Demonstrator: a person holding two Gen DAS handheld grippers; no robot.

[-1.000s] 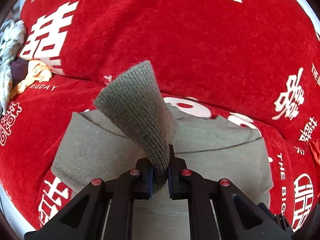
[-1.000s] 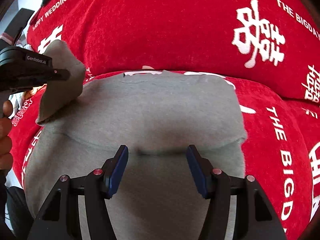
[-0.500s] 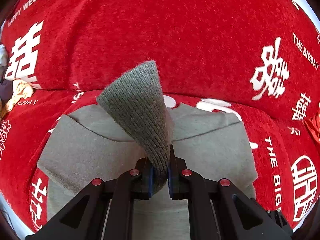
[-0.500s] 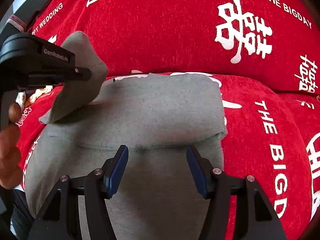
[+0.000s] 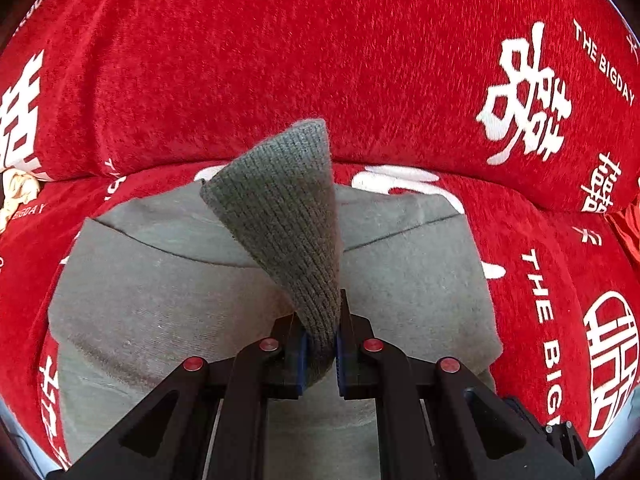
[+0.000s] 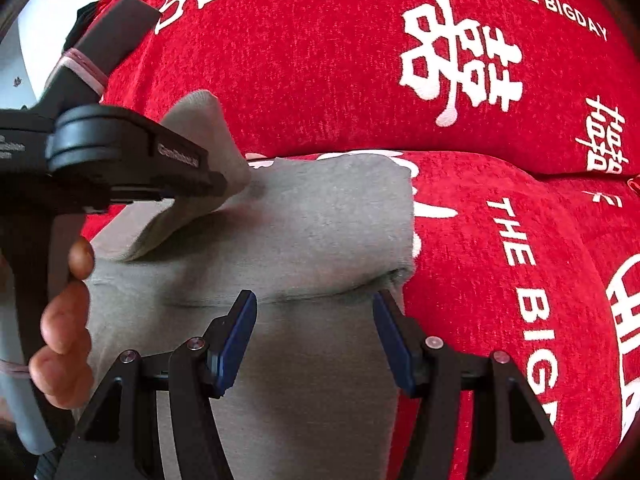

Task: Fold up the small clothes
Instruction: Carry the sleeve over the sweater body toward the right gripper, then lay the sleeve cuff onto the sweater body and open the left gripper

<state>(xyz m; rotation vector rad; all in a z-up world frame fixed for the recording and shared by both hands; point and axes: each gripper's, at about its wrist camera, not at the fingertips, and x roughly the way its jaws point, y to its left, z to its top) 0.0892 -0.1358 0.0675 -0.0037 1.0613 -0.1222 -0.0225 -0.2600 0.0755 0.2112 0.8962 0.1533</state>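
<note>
A grey sweatshirt point(image 5: 168, 304) lies flat on the red sofa seat; it also shows in the right wrist view point(image 6: 320, 216). My left gripper point(image 5: 320, 350) is shut on its ribbed knit cuff point(image 5: 288, 216) and holds the sleeve end up above the body of the garment. In the right wrist view the left gripper point(image 6: 216, 180) shows at the left with the lifted sleeve point(image 6: 200, 140) in it, held by a hand. My right gripper point(image 6: 316, 336) is open and empty, low over the near part of the sweatshirt.
The red sofa cover point(image 5: 280, 60) with white lettering rises as a backrest behind the garment. A pile of other clothes point(image 5: 16, 192) lies at the far left of the seat. A red cloth point(image 5: 628, 228) shows at the right edge.
My left gripper has carried the cuff to the right, over the body of the sweatshirt. My right gripper has stayed open and nearly still.
</note>
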